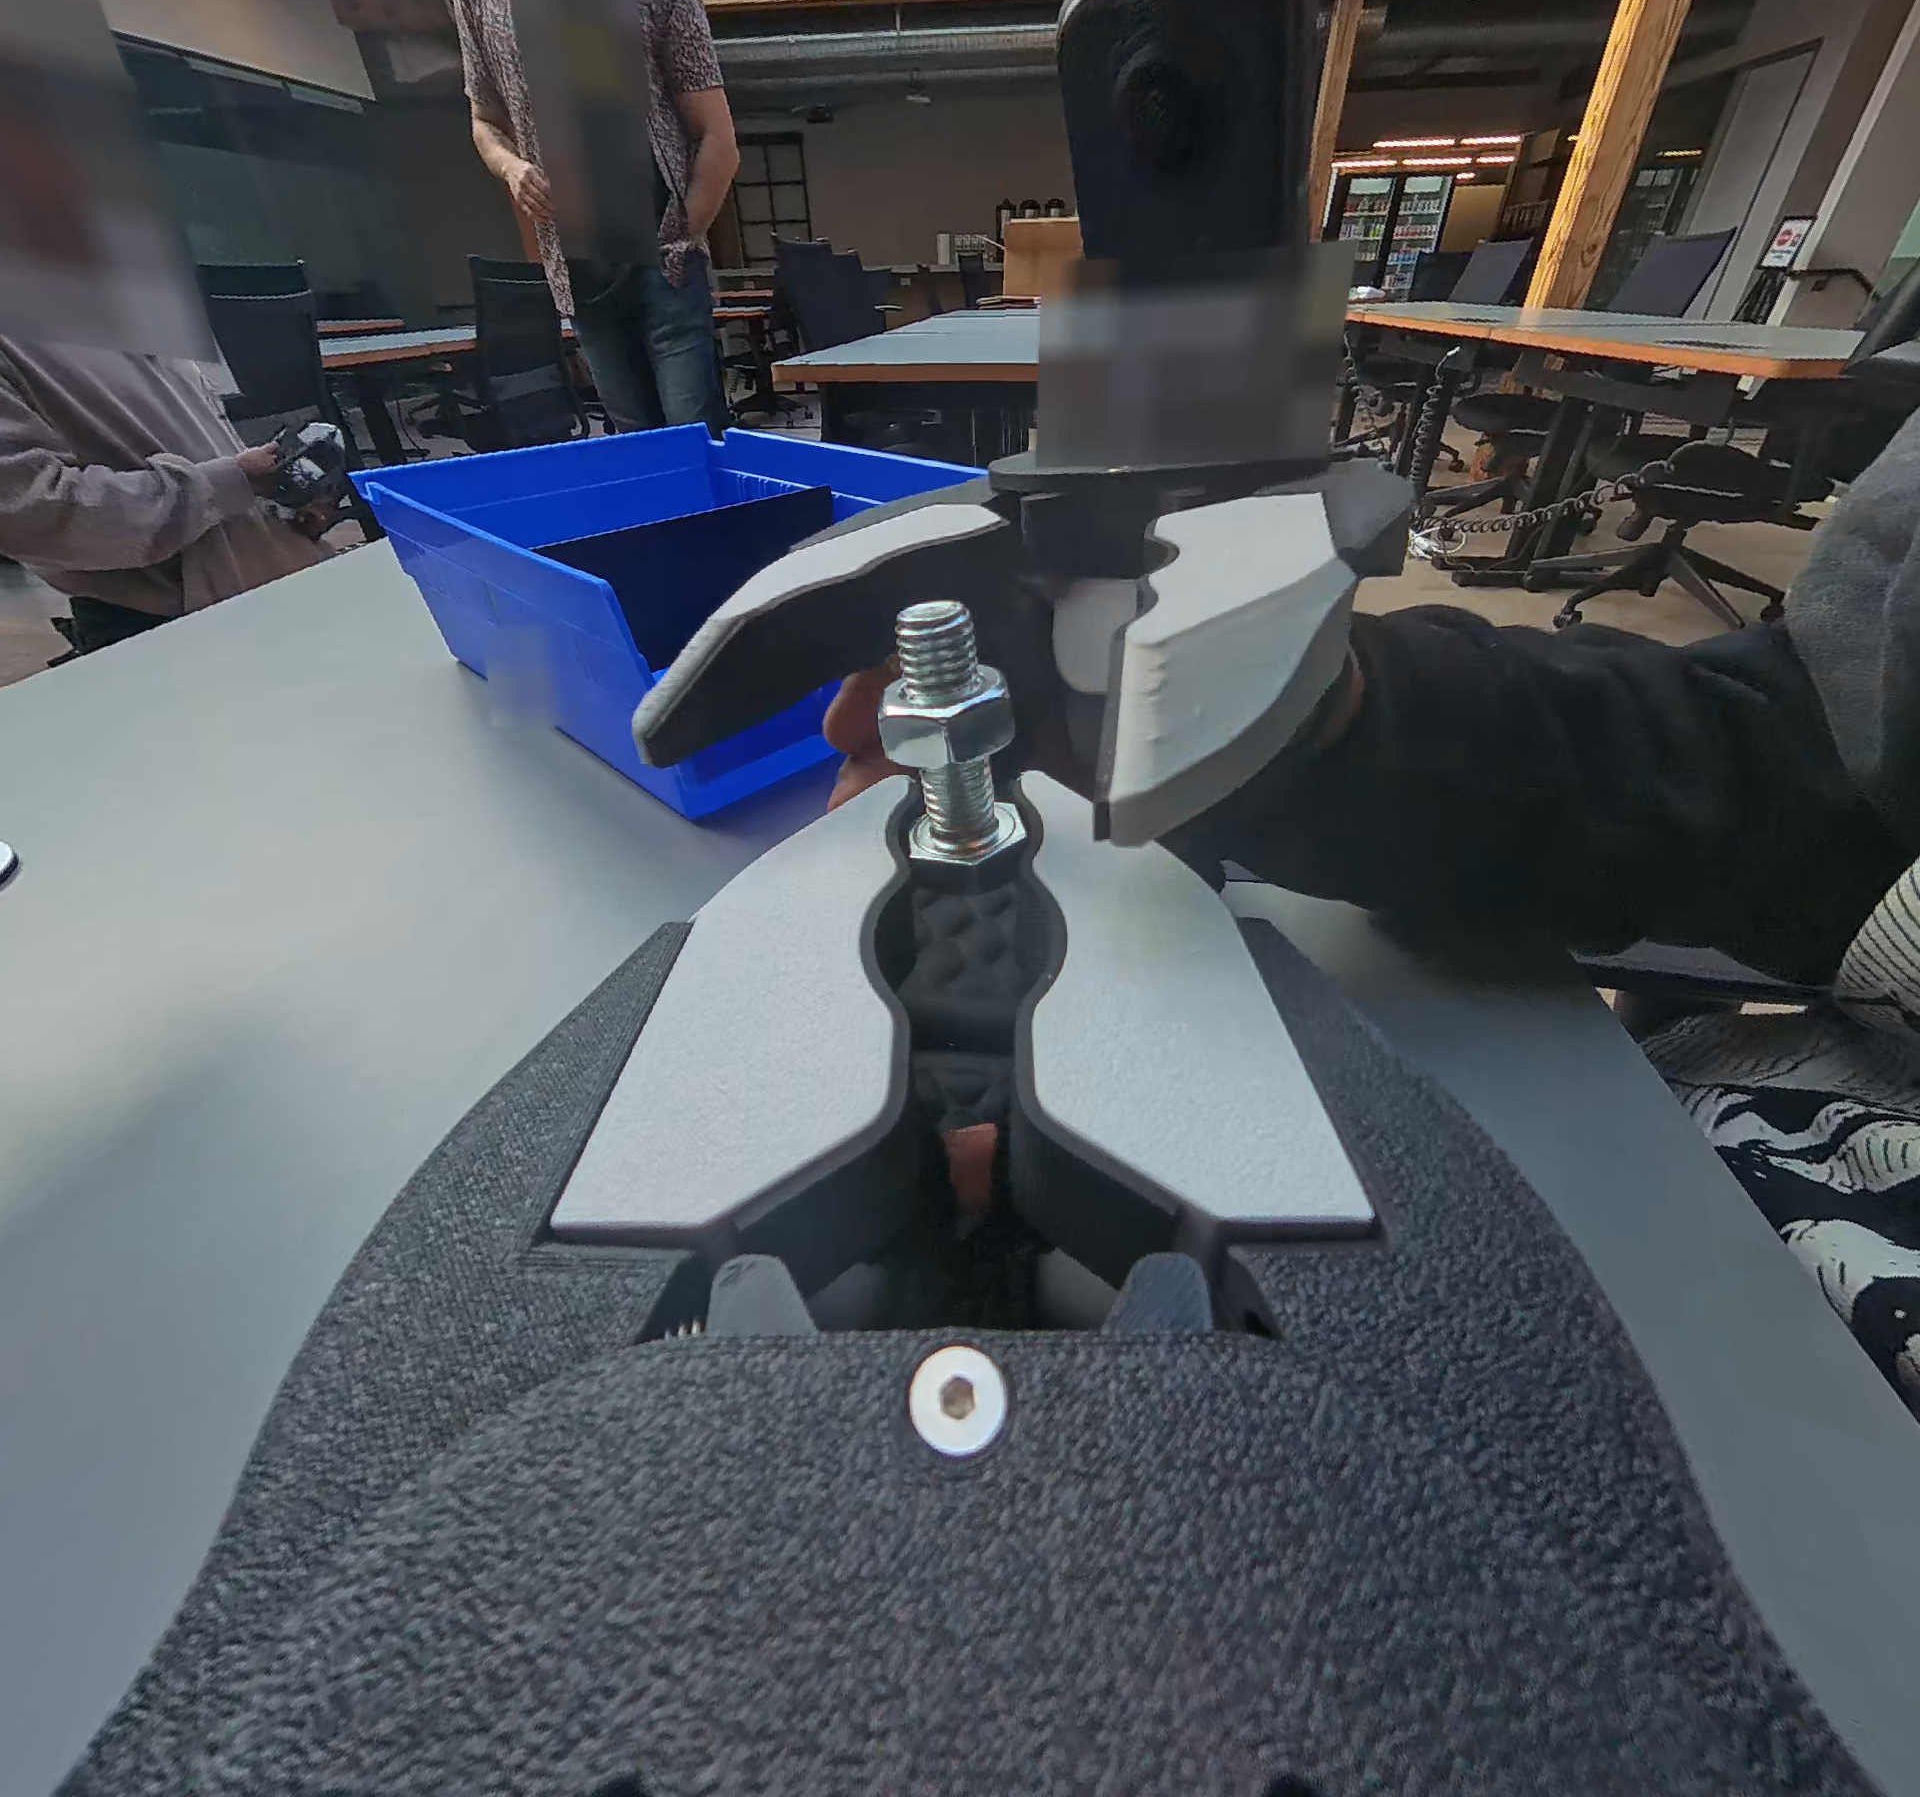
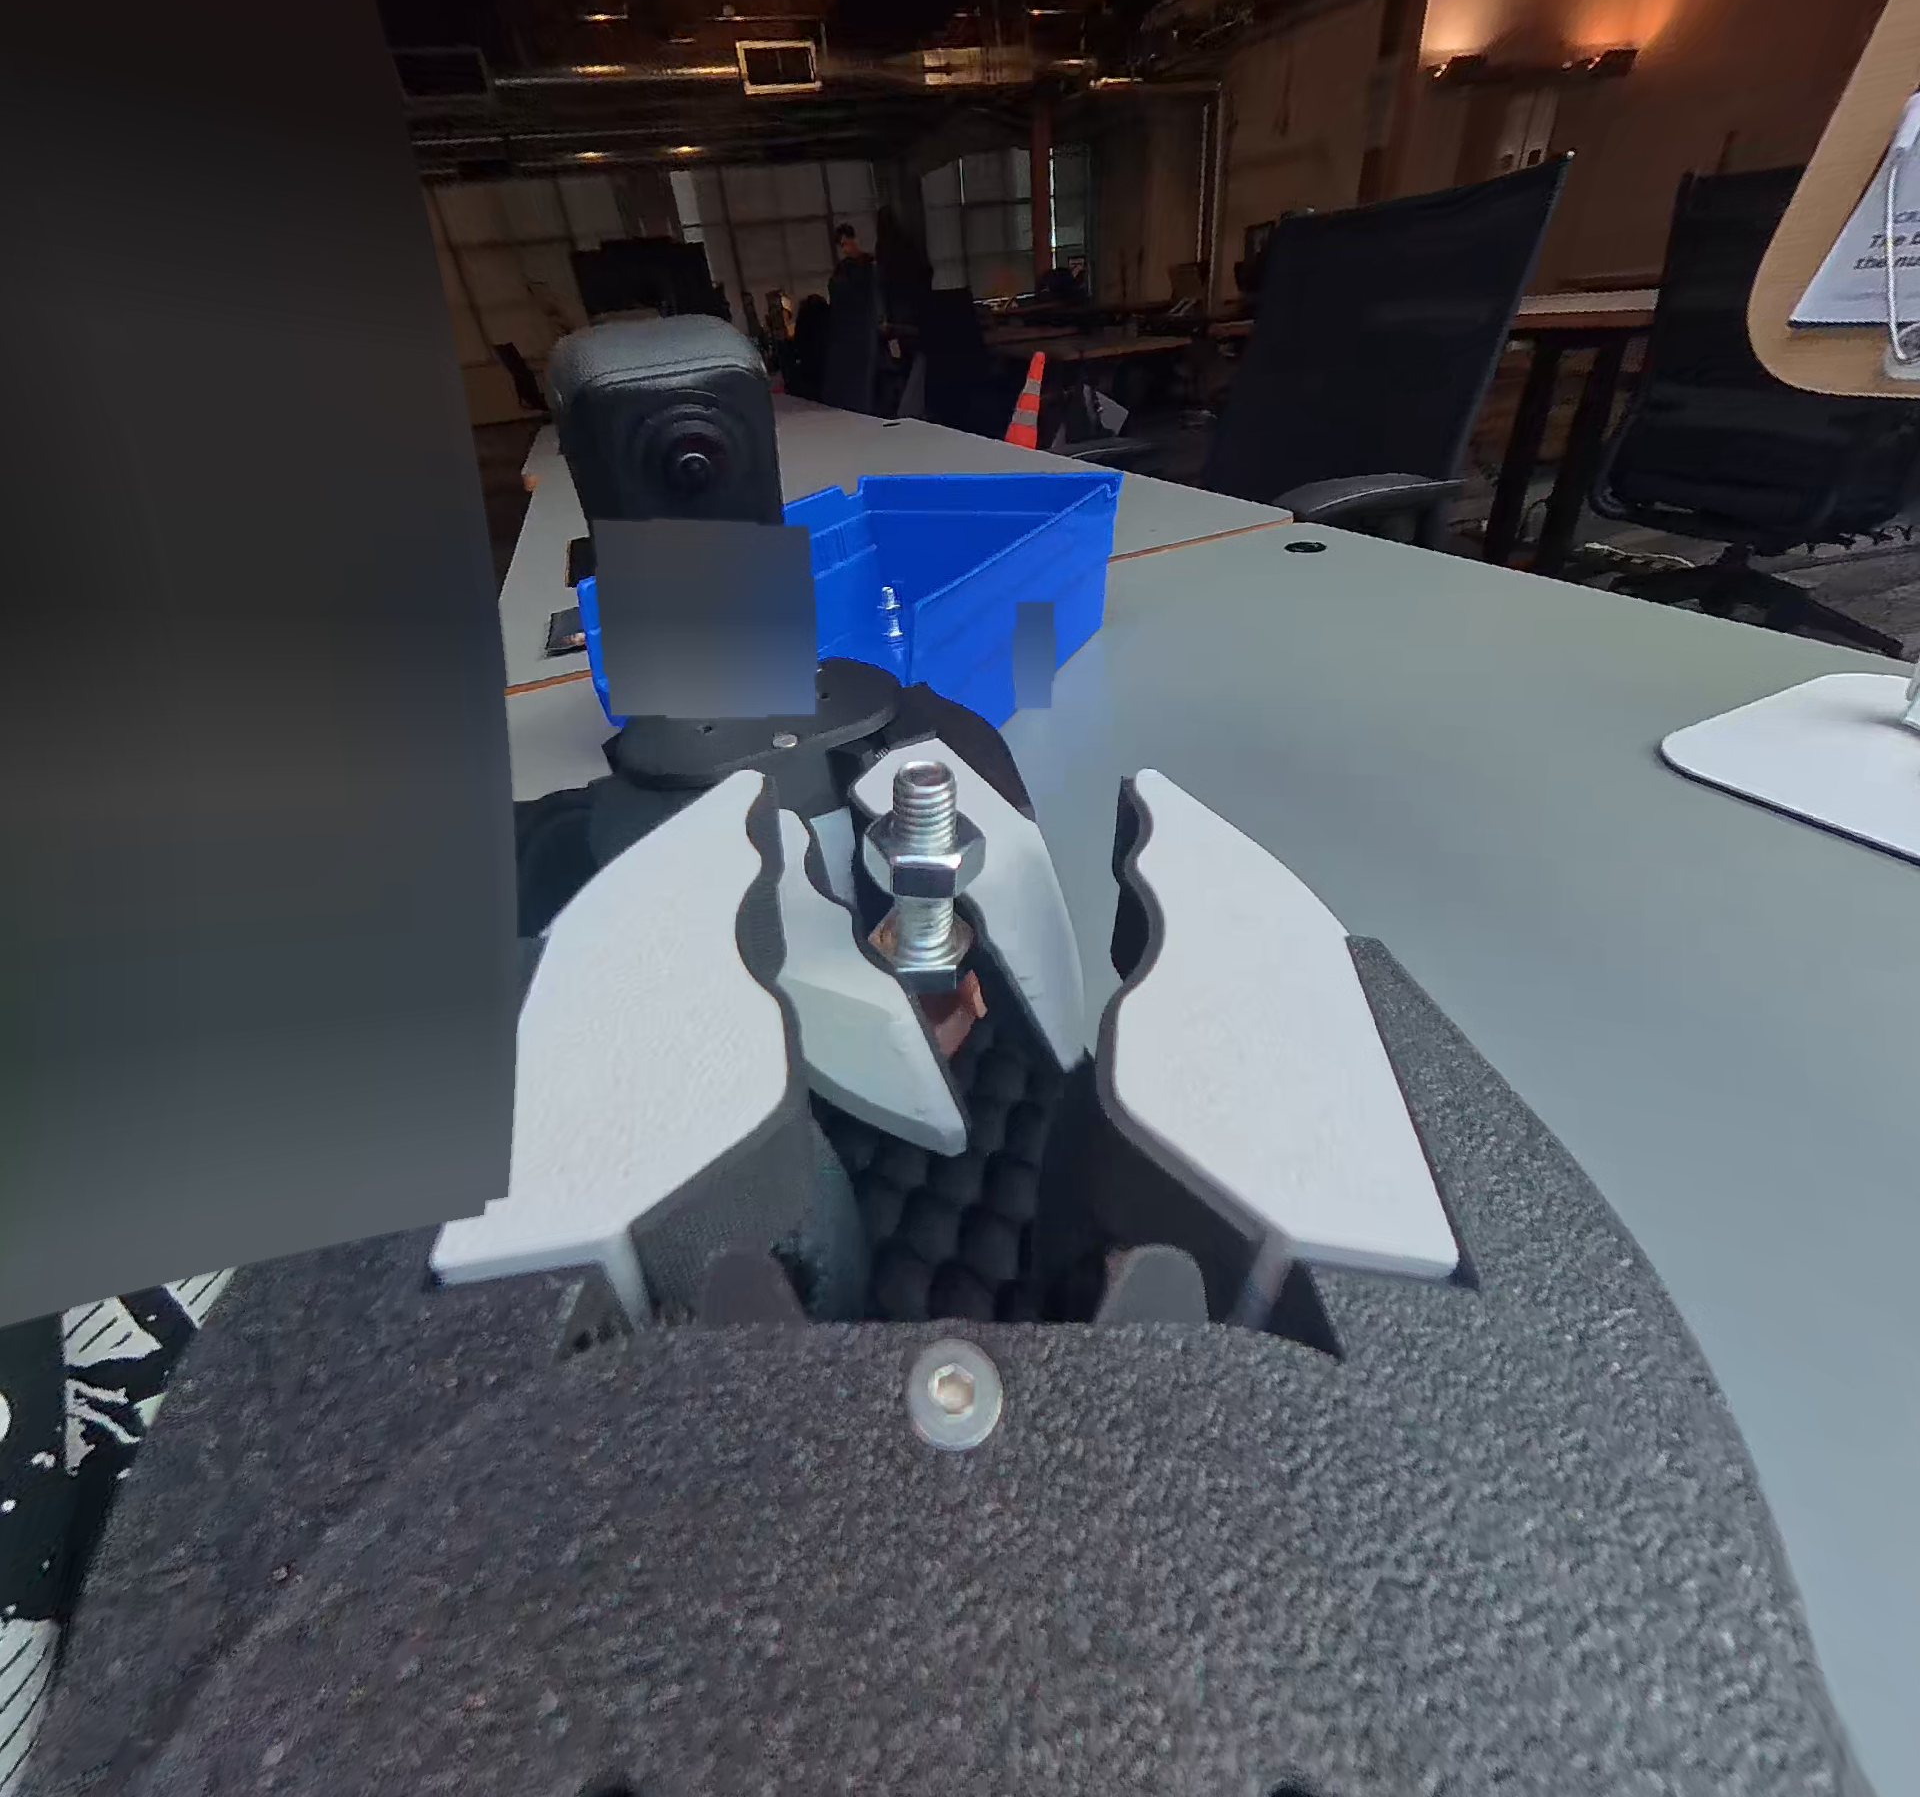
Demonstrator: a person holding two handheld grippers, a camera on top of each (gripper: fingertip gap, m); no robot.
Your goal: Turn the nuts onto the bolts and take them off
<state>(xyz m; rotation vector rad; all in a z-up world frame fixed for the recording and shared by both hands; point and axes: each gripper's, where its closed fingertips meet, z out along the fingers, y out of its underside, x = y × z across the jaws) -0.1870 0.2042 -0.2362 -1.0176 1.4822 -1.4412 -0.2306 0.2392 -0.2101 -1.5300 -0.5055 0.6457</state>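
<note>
Your left gripper (image 1: 961,838) is pinched tight on the hex head of 1 bolt (image 1: 938,646), holding it upright w/ the threaded end pointing up. There is 1 nut (image 1: 945,721) on the shank, roughly mid-thread, w/ bare thread showing above and below it. The 2 left fingers press together around the head; only the narrow scalloped gap shows between them.

Your right gripper (image 2: 940,874) is spread wide, 1 finger on each side of the bolt, neither touching the nut. In the left wrist view it sits just behind the bolt, 2 grey-faced fingers (image 1: 1226,667) splayed apart, camera block on top, and your black-sleeved arm (image 1: 1558,771) reaches in from the right.

1 blue bin (image 1: 520,584) stands on the grey table (image 1: 260,812), near and behind the grippers. In the right wrist view 1 more bolt w/ nut (image 2: 889,609) stands inside that bin against its wall; can't tell if there's more hardware in there.

Bkgd: 2 people at the left, 1 standing and 1 closer w/ only a sleeve and hand showing. 1 white pad (image 2: 1787,760) lies at the table's right edge. 1 orange cone (image 2: 1029,402) is far back.
</note>
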